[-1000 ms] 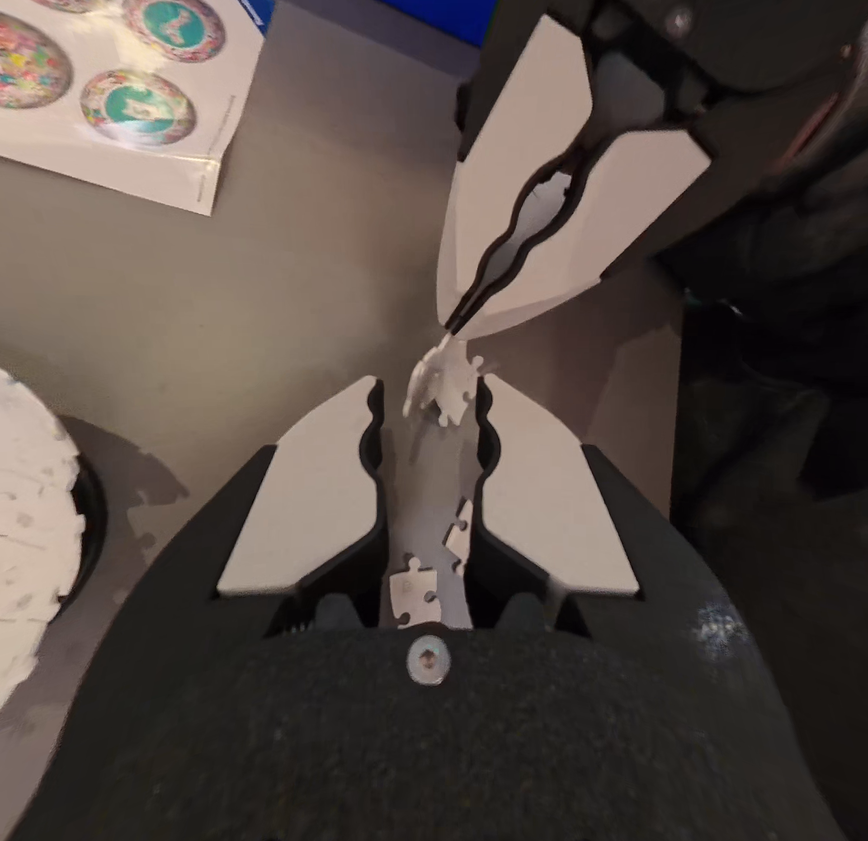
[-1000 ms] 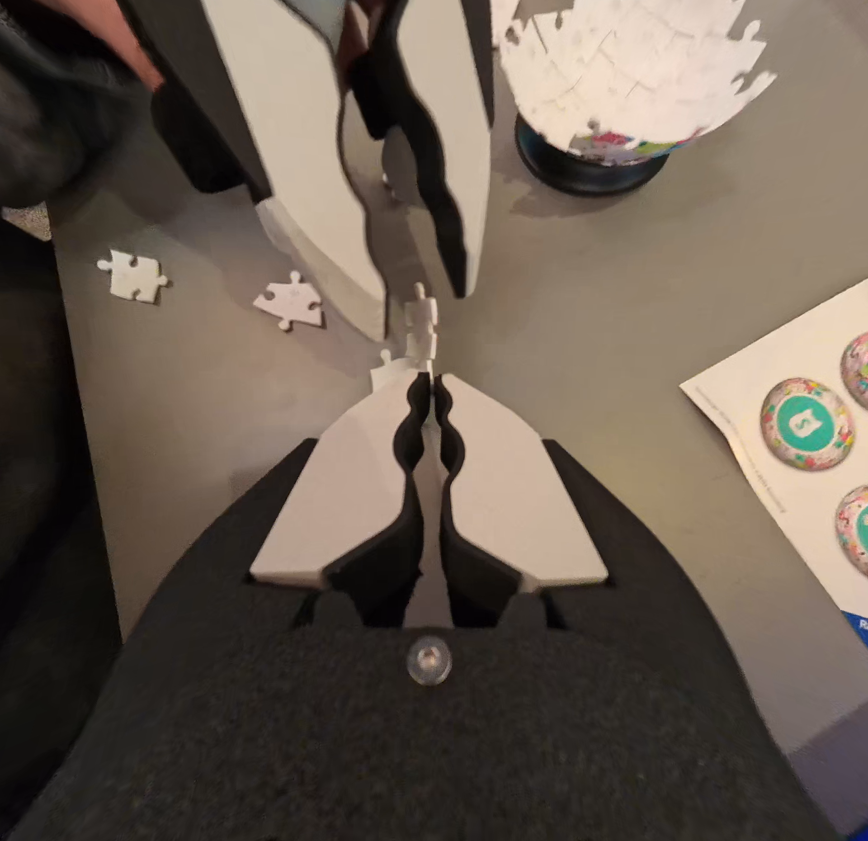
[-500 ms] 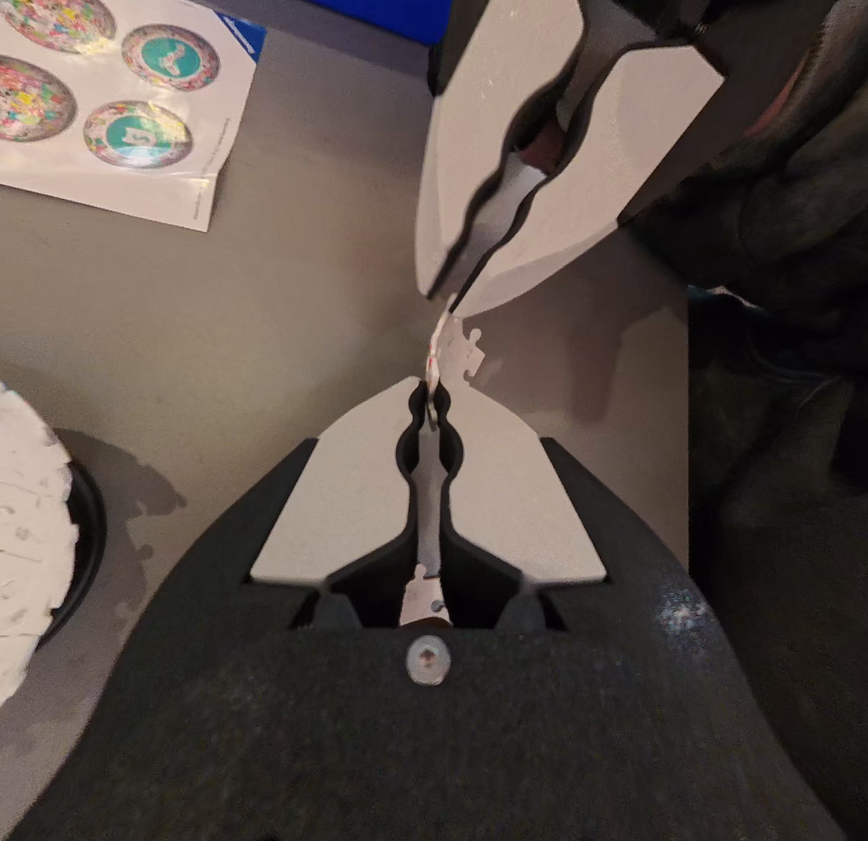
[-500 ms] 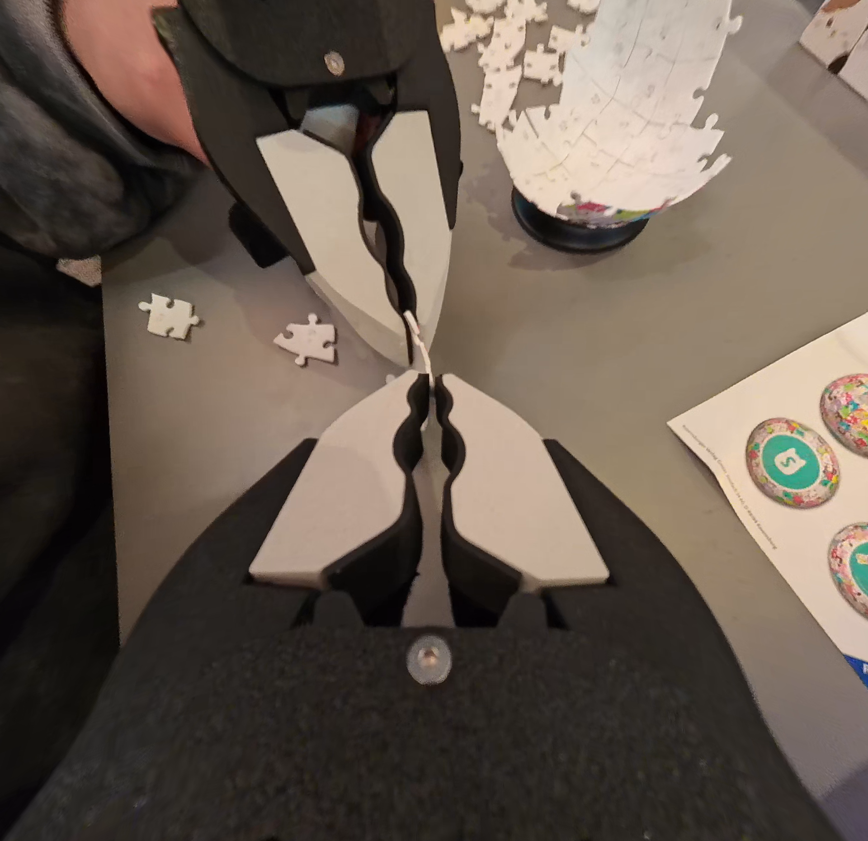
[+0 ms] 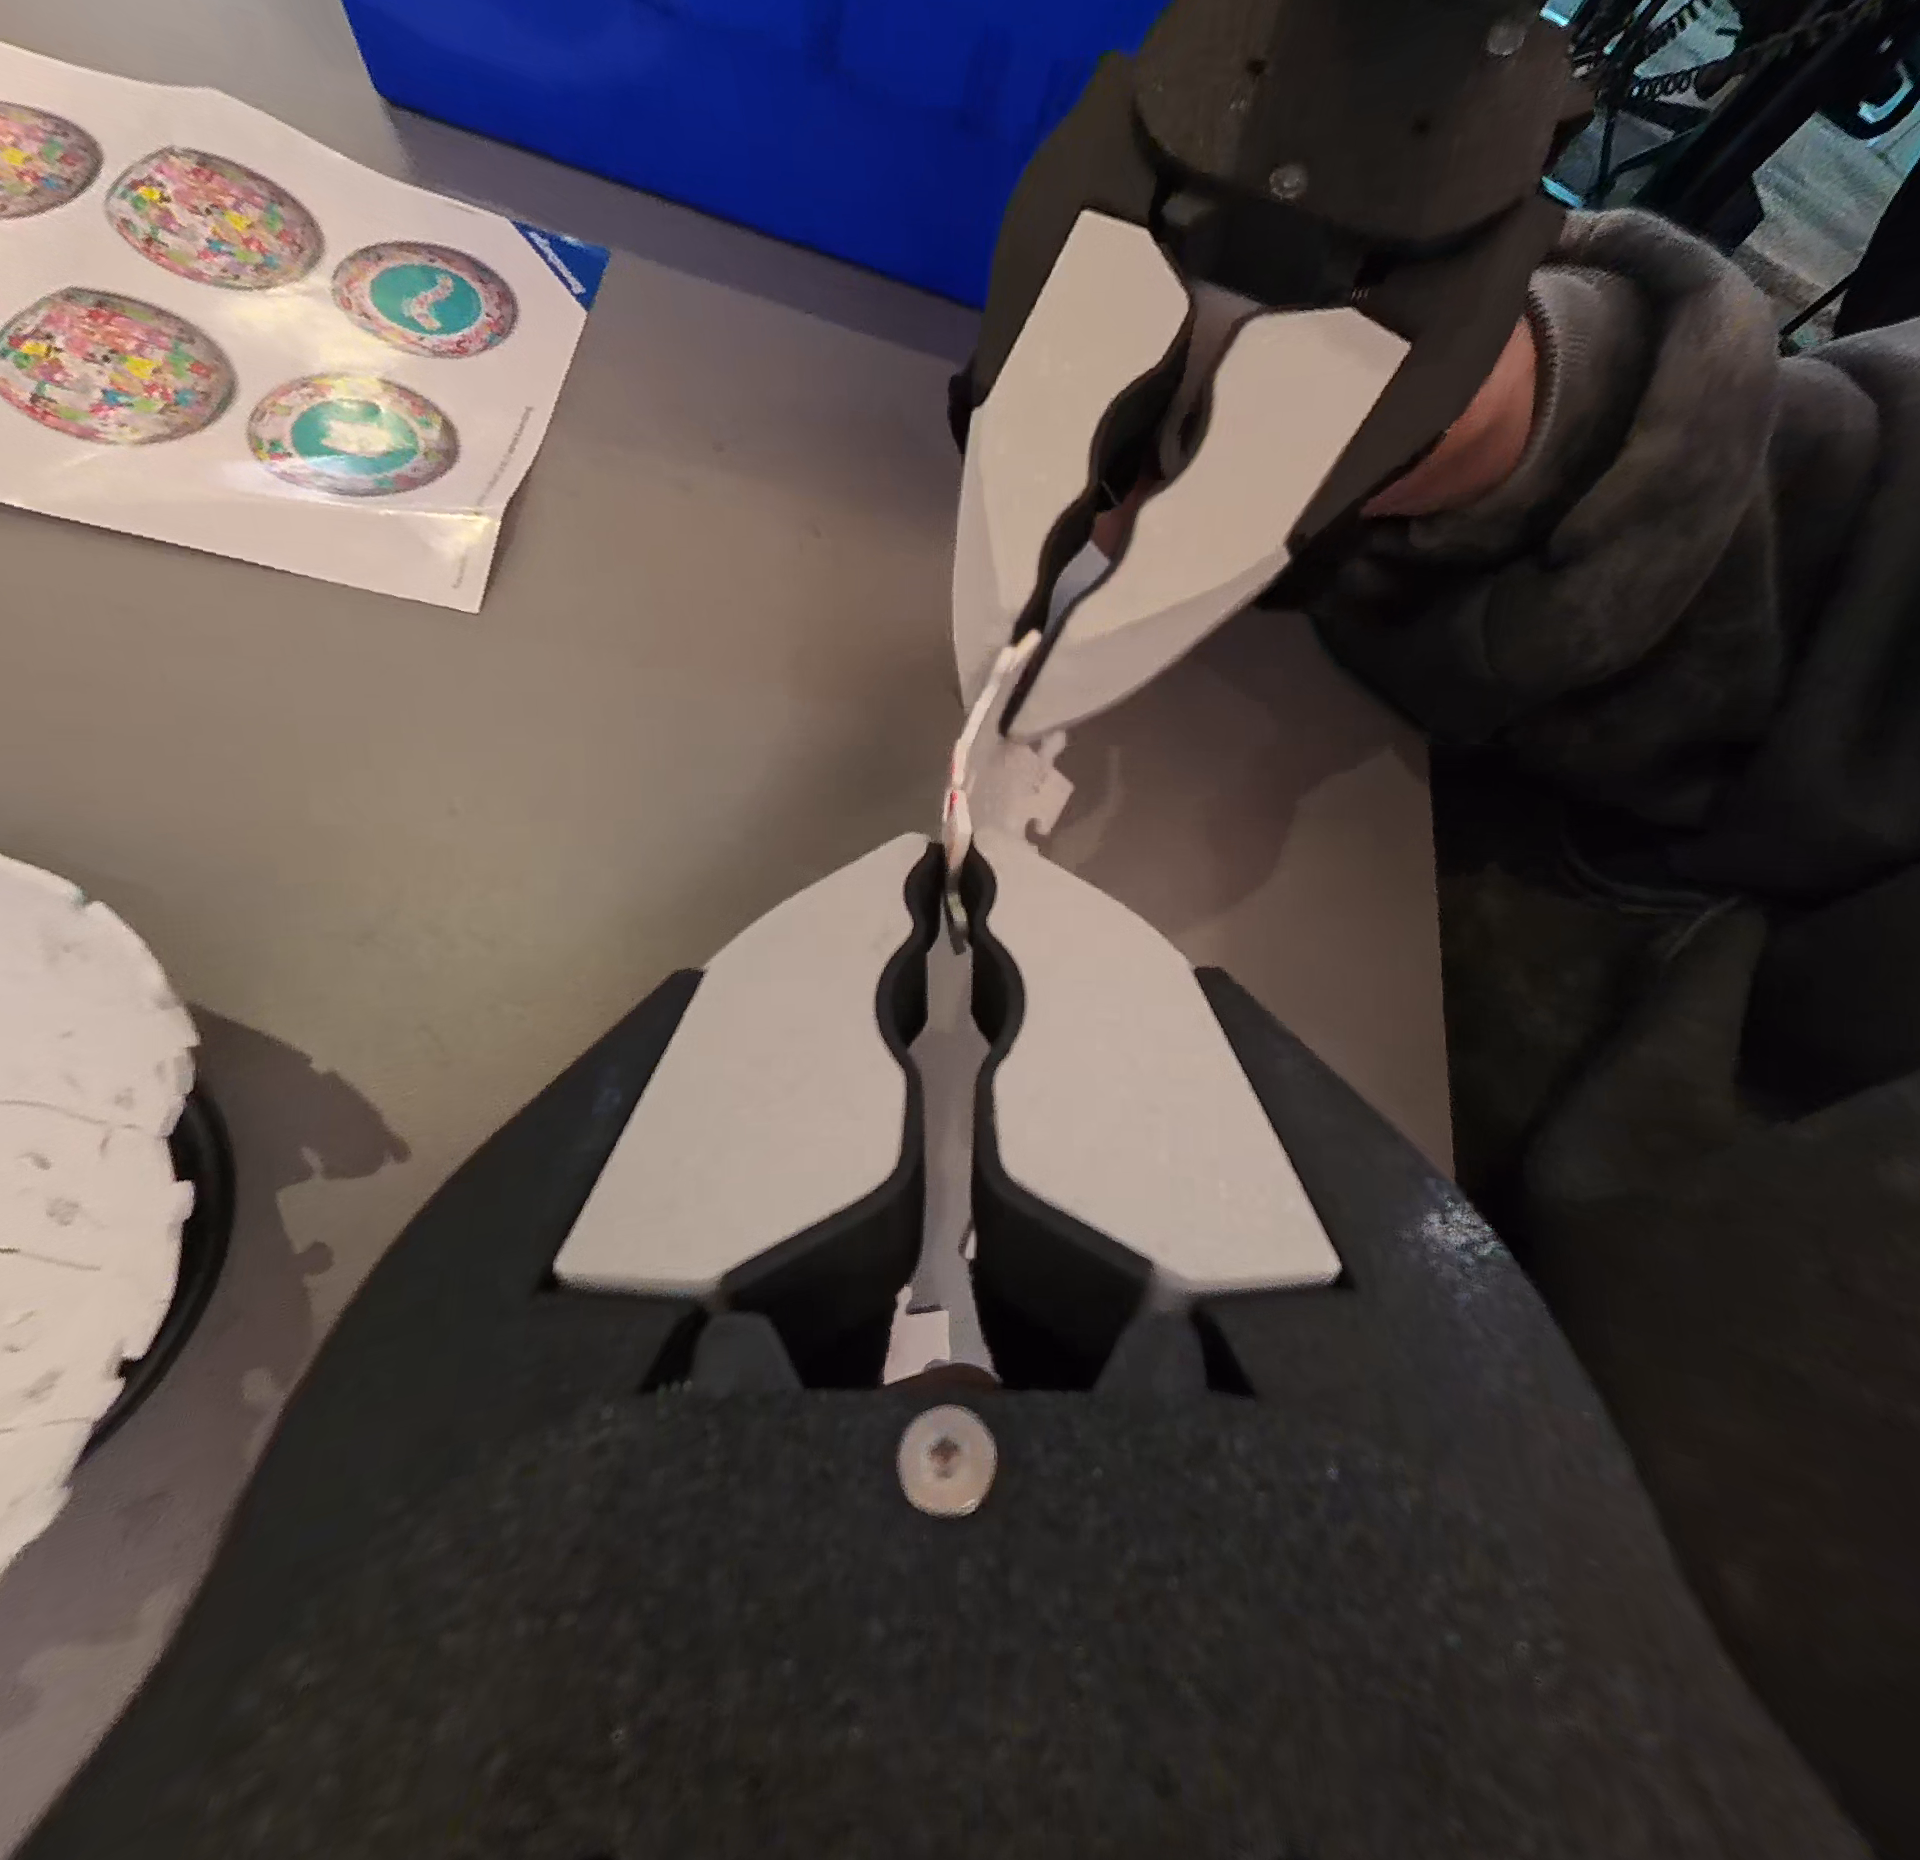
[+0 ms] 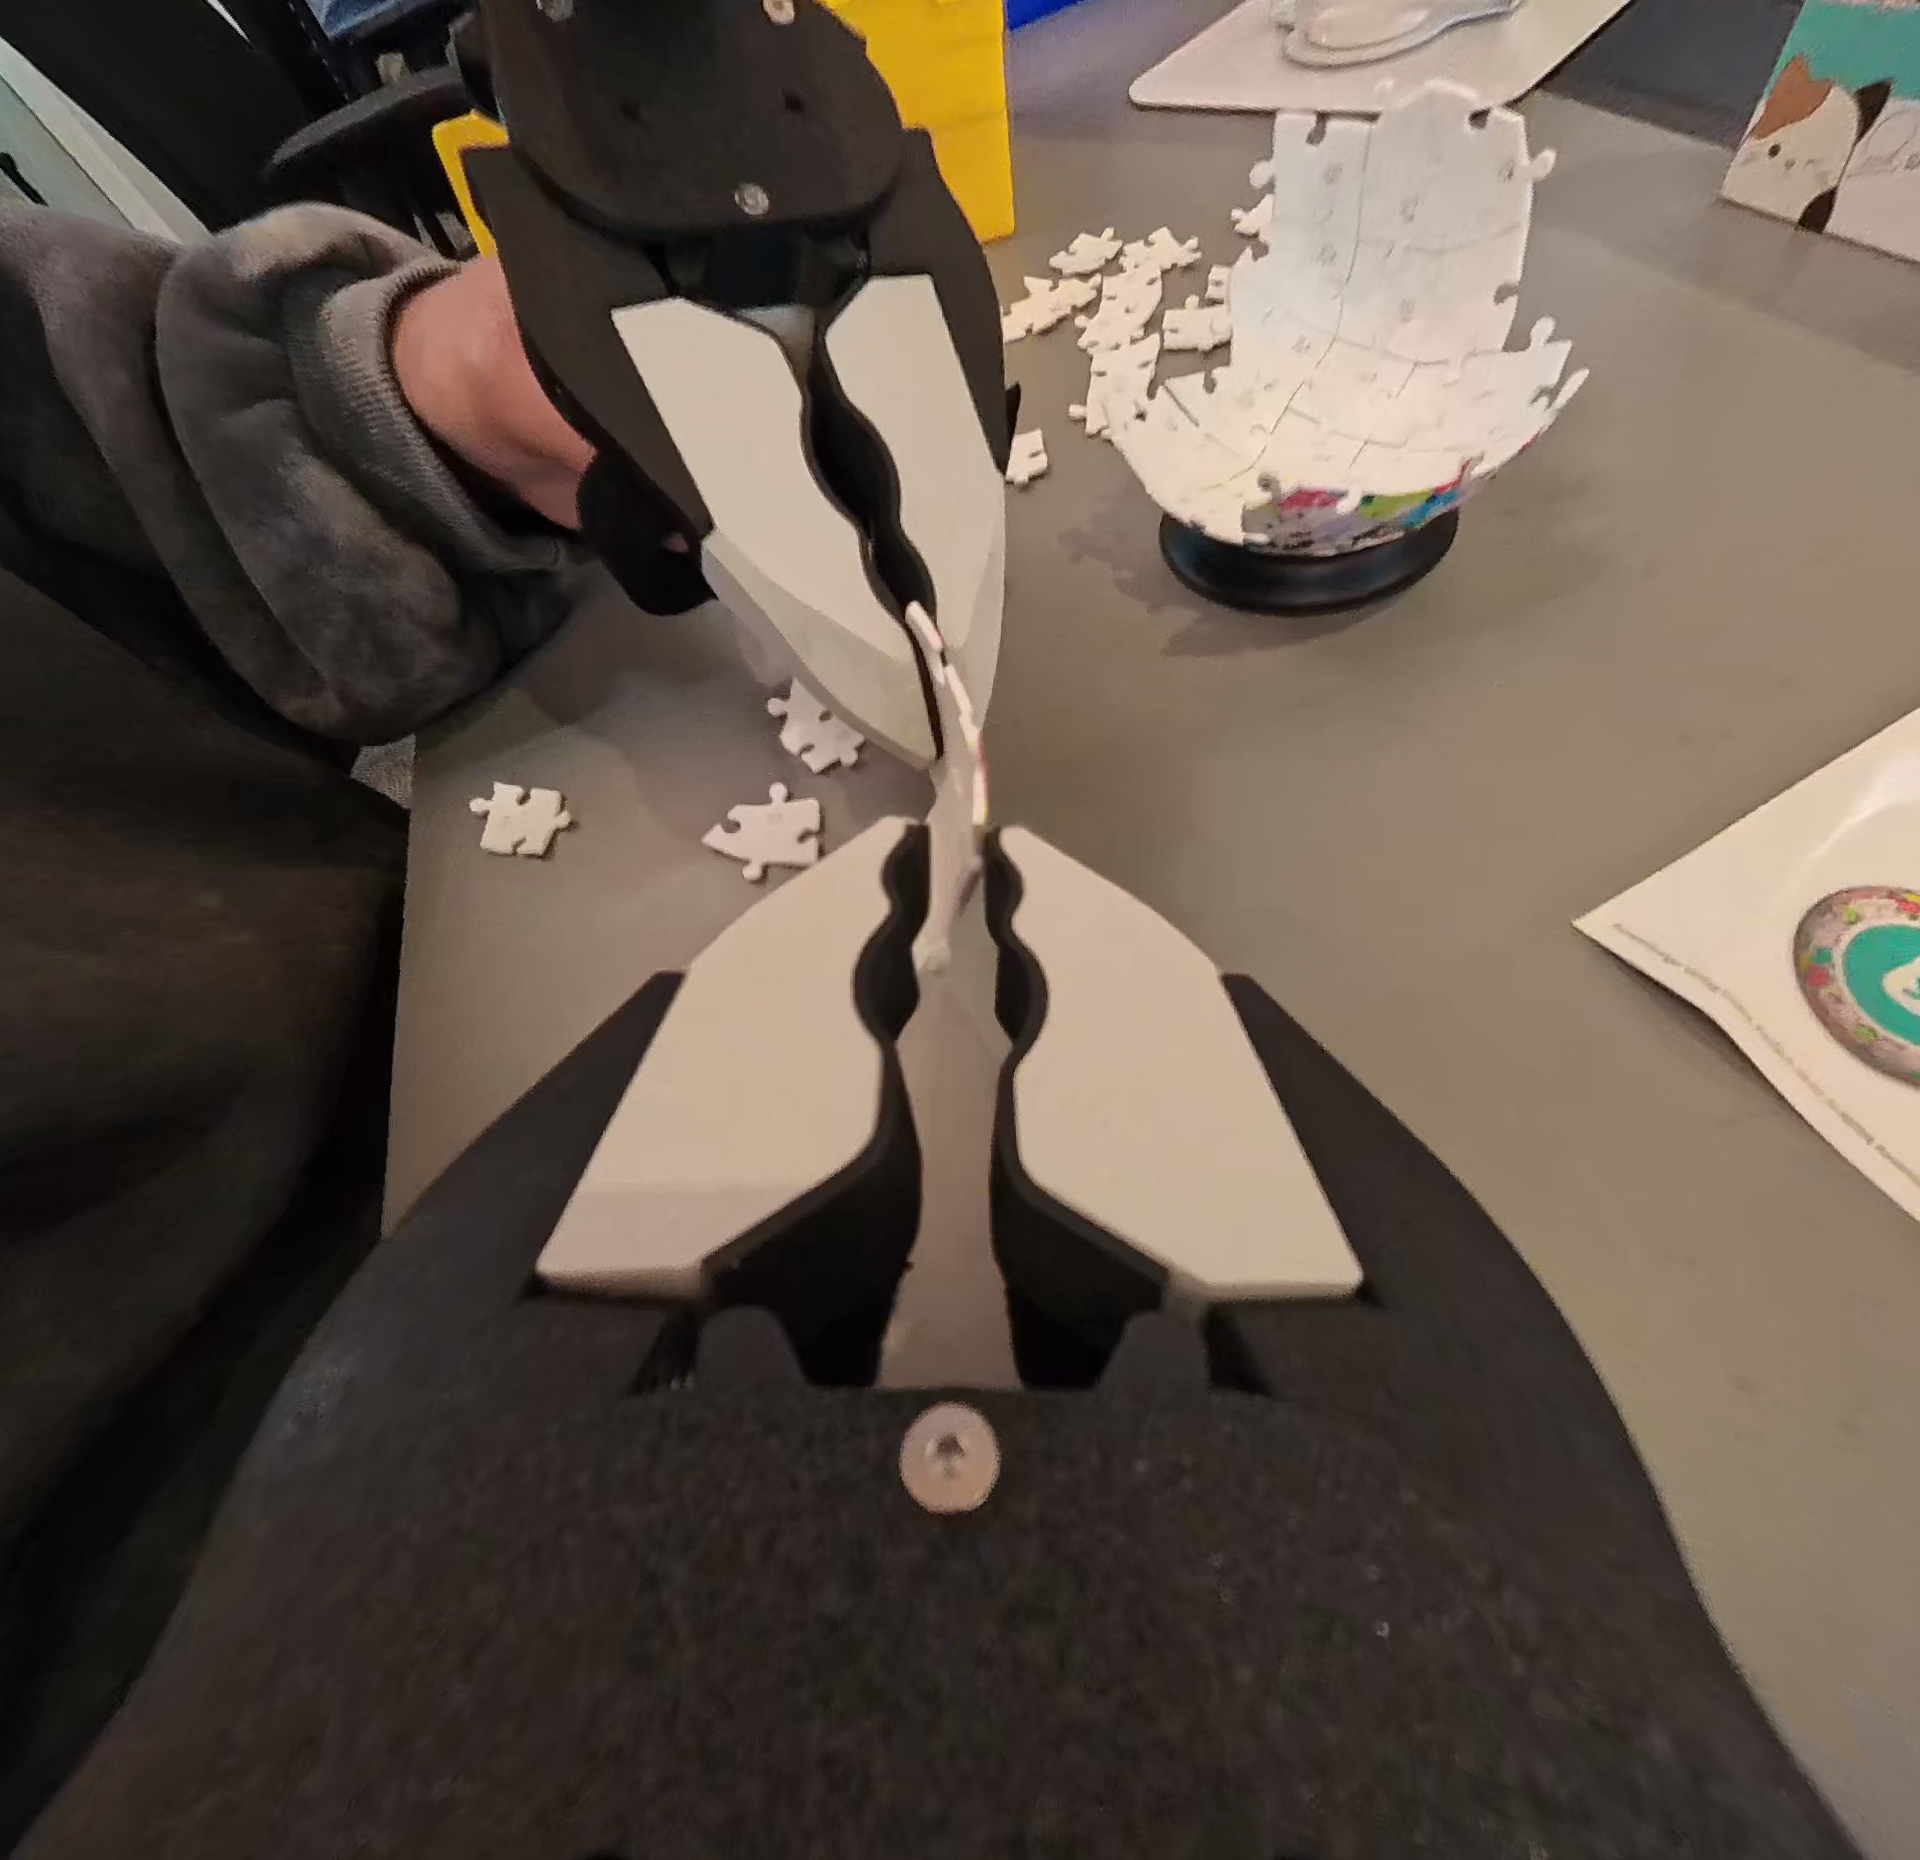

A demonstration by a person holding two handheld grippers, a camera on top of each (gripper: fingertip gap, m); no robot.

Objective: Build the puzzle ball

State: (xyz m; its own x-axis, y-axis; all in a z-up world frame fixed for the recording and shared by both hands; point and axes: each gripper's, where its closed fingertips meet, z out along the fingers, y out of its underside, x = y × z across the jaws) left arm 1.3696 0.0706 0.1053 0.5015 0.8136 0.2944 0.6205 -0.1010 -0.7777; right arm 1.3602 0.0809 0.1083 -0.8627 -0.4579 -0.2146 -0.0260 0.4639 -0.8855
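I hold a small strip of joined puzzle pieces (image 5: 966, 771) in the air between my two tools, above the near edge of the grey table (image 5: 623, 730). My left gripper (image 5: 954, 860) is clamped on one end of it, the fingertips pressed together on the piece's edge. My right gripper (image 6: 951, 844) stands a little apart around the other end; I cannot tell whether its pads are gripping the strip or have let go. The puzzle ball (image 6: 1361, 408) sits well away on its black ring stand (image 6: 1309, 574), and it is only part built, by my reckoning roughly the lower half: a bowl of joined pieces with one taller wall rising at the back, its rim jagged and open. A heap of loose pieces (image 6: 1122, 304) lies just beside it, and a few more single pieces (image 6: 769, 828) lie on the table near me. So most of the upper shell is yet to go on, and this strip has yet to be carried over and pressed into the rim. The printed guide sheet (image 5: 260, 324) lies flat off to one side.
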